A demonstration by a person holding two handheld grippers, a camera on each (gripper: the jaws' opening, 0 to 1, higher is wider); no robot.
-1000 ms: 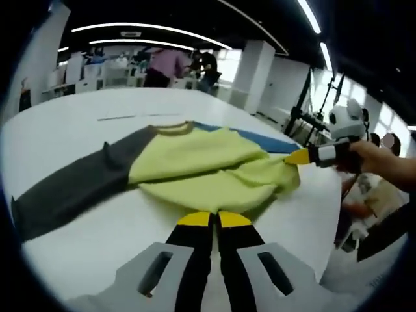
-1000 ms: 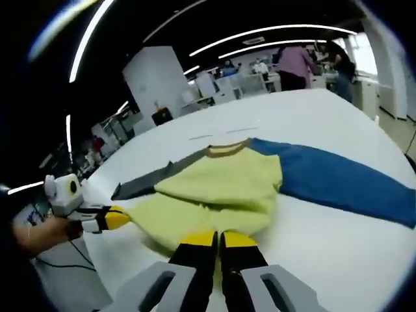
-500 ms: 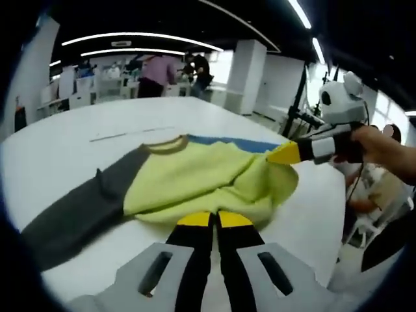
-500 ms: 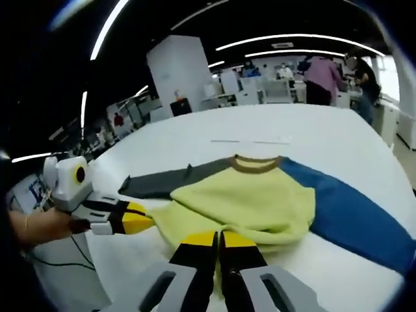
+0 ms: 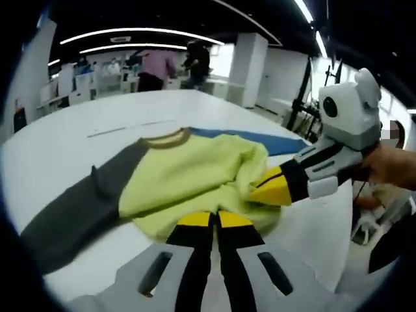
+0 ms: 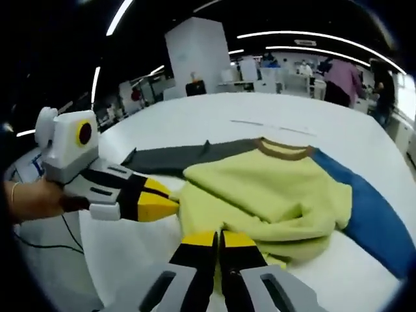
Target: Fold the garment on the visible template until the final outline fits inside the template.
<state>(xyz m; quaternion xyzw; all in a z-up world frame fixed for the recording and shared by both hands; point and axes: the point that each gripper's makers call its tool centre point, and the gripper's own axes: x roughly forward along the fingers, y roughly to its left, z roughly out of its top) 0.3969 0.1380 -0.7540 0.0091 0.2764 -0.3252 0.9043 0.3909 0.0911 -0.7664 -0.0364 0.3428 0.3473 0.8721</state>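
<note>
Left gripper (image 5: 214,220) clamped on sweater (image 5: 188,175) hem, lower centre | right gripper (image 6: 218,239) likewise pinching hem, lower centre | sweater mid-frame on white table (image 5: 78,133) | bottom fold started; sleeves unfolded, template not discernible.

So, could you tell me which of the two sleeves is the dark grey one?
The grey sleeve lies on the left gripper's side; the other sleeve is blue and lies on the right gripper's side.

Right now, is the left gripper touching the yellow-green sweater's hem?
Touching. In the left gripper view, the left gripper's shut yellow tips pinch the hem of the yellow-green sweater, with fabric bunched at them.
</note>
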